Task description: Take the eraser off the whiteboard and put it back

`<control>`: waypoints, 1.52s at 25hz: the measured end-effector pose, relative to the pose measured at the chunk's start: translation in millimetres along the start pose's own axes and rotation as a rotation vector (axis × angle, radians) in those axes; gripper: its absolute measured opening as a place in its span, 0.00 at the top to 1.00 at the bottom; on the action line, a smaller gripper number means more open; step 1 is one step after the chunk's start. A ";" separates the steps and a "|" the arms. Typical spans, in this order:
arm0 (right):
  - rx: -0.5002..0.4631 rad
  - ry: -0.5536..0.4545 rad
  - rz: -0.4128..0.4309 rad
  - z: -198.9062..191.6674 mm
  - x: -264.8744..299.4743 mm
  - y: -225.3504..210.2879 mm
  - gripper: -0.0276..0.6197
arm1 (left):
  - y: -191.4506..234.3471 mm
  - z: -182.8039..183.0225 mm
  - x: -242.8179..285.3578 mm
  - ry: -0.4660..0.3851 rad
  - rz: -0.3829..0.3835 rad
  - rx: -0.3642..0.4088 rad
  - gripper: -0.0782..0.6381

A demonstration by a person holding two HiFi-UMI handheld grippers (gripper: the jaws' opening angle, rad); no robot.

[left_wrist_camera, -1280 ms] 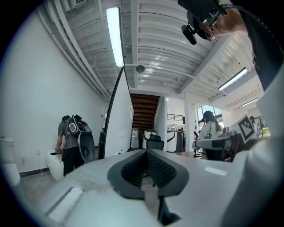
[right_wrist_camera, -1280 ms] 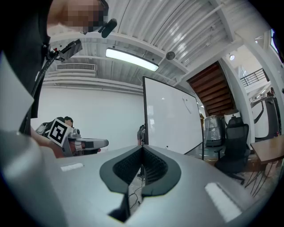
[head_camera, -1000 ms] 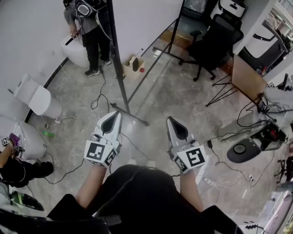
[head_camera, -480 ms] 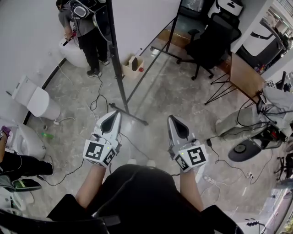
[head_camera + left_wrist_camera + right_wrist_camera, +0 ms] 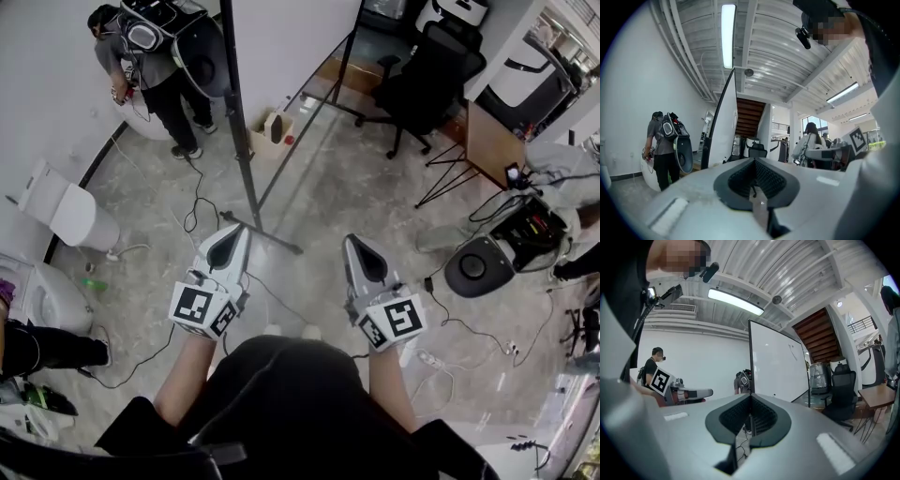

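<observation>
Since a second ago the person with the backpack point(image 5: 155, 56) at far left has bent lower toward the wall, and the round black device point(image 5: 473, 267) at right shows higher in the head view. Your grippers have kept their place. A smooth white toilet point(image 5: 70, 211) stands by the left wall on a mottled grey stone floor point(image 5: 347, 187) strewn with thin black cables.

The whiteboard point(image 5: 291, 42), a flat glossy white panel on a slim black tube stand, rises ahead of you, beyond both grippers. The eraser cannot be made out on it in any view.

Your left gripper point(image 5: 232, 240), a white plastic wedge with ribbed dark pads, points level, its jaws pressed together on nothing. Your right gripper point(image 5: 355, 247) matches it, just as closed and empty, and well short of the board. A black wheeled office chair point(image 5: 427, 75) stands farther right. Your bare forearms reach forward side by side.
</observation>
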State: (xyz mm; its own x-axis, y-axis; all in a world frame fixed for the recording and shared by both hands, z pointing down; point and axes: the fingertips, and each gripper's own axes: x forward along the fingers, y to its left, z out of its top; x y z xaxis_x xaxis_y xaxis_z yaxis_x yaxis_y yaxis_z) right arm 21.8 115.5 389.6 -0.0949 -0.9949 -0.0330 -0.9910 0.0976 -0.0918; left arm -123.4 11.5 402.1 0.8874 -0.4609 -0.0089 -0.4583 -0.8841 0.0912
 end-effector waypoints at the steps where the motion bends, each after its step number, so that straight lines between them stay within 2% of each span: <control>1: 0.000 0.001 -0.004 -0.3 0.8 2.1 0.94 | 0.4 0.5 -0.6 -0.001 -0.012 -0.005 0.89; 9: -0.003 0.007 -0.025 -3.7 7.4 27.1 0.94 | 9.9 4.9 -16.8 -0.039 -0.080 -0.042 0.89; 14: -0.003 0.010 -0.021 -7.1 17.6 36.6 0.94 | 16.9 3.6 -20.0 -0.031 -0.100 -0.051 0.88; 22: 0.000 0.011 0.004 -7.6 33.7 28.4 0.94 | 26.4 -1.3 -10.0 -0.018 -0.081 -0.030 0.90; 33: -0.003 0.031 0.149 -10.2 100.9 -25.1 0.94 | 43.6 -0.1 60.6 -0.011 0.027 0.018 0.89; 38: 0.007 0.051 0.219 -7.7 134.7 -63.9 0.94 | 61.3 8.9 98.6 -0.020 0.126 0.002 0.89</control>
State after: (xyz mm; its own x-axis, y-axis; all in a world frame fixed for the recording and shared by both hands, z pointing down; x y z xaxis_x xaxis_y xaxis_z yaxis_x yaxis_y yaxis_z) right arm 71.6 -25.0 398.7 -0.3128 -0.9498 -0.0024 -0.9455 0.3116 -0.0949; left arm -64.4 -88.8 398.0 0.8216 -0.5697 -0.0178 -0.5662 -0.8193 0.0905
